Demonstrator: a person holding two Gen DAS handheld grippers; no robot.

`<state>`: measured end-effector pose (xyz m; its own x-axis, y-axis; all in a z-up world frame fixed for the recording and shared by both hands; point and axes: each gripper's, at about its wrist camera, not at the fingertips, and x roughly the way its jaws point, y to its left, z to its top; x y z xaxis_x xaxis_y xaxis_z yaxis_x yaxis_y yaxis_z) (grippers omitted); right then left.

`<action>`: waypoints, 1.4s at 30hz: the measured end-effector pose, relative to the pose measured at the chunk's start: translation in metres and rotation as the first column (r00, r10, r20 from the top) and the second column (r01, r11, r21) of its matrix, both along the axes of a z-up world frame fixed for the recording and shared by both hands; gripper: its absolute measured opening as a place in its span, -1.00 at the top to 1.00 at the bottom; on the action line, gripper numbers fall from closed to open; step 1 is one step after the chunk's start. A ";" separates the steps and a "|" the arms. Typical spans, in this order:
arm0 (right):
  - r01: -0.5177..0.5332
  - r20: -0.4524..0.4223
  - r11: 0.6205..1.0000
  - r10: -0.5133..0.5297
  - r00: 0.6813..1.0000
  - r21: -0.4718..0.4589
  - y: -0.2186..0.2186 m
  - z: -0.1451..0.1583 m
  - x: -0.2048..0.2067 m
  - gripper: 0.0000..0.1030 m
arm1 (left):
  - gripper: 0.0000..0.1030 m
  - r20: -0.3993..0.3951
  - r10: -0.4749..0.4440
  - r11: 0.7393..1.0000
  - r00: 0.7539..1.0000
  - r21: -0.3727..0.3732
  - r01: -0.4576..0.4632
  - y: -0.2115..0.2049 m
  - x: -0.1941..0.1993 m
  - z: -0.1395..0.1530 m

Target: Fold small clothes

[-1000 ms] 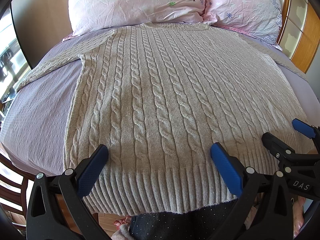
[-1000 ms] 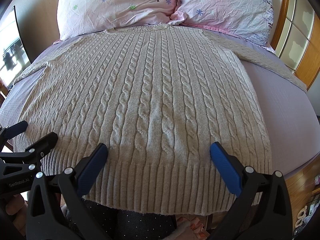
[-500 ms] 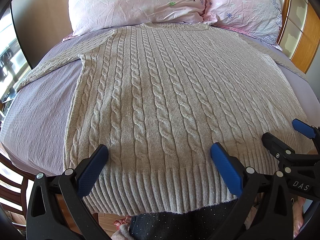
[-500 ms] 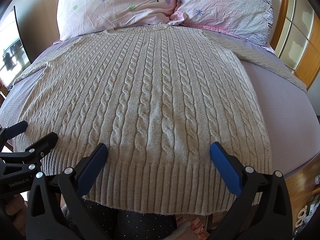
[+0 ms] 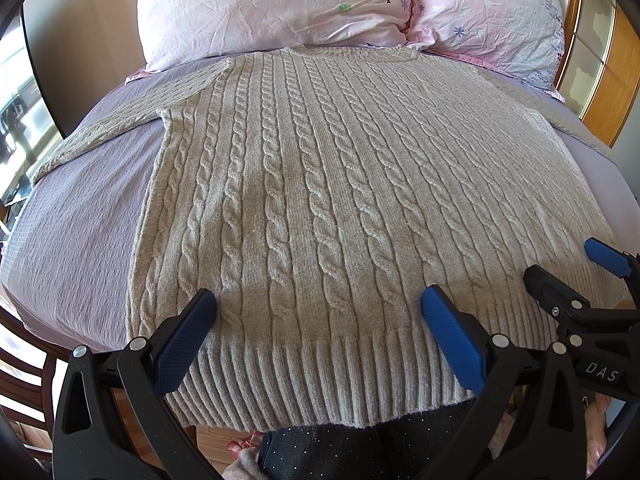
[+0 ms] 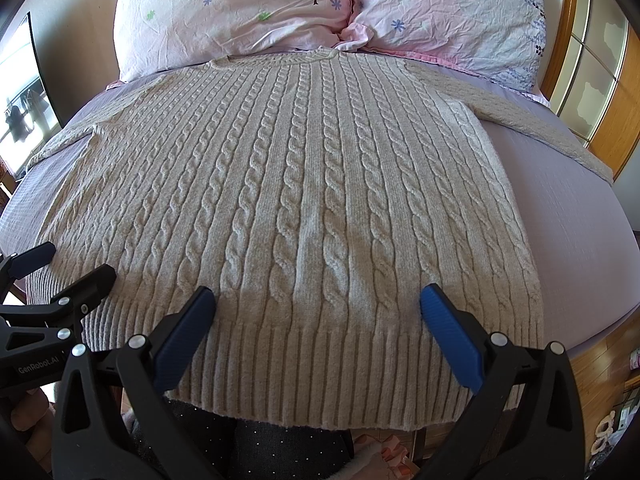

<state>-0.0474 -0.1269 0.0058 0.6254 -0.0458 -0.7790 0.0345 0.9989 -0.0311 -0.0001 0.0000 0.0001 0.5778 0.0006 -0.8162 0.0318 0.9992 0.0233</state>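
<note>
Here a grey cable-knit sweater (image 5: 320, 200) lies spread flat, front up, on a bed with a lilac sheet (image 5: 80, 232), and everything else sits around it. Beyond its neckline two pink floral pillows (image 5: 280, 8) lean side by side, touching the collar edge; to the right of the sweater a wooden headboard frame with pale panels (image 6: 592, 72) curves past, and to its left a window (image 6: 20, 100) shows bright and washed out. Both sleeves stretch outward from the body across the sheet. The left gripper (image 5: 316, 320) hangs over the ribbed hem with its blue pads spread wide, holding nothing; the right gripper (image 6: 318, 316) hovers over the same hem just beside it, likewise spread and gripping nothing. Nothing lies between either gripper and the knit. Below the hem, dark speckled fabric (image 6: 260, 448) shows at the bed edge, and what it belongs to is hard to make out. The far end of the left sleeve is cut off by the lens rim in the right wrist view, and whether the pads touch the wool cannot be told. Compared with half a second and a second earlier, nothing has shifted: sweater, pillows and both grippers sit exactly as before.
</note>
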 end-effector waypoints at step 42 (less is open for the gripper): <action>-0.010 0.016 1.000 0.010 1.000 -0.001 0.000 0.000 0.000 -0.96 | -0.97 0.008 -0.001 1.000 1.000 0.001 0.001 0.000 -0.001 0.000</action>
<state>-0.0472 -0.1269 0.0055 0.6378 -0.0406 -0.7691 0.0252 0.9992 -0.0318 -0.0011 0.0001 -0.0001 0.5845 0.0006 -0.8114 0.0328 0.9992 0.0245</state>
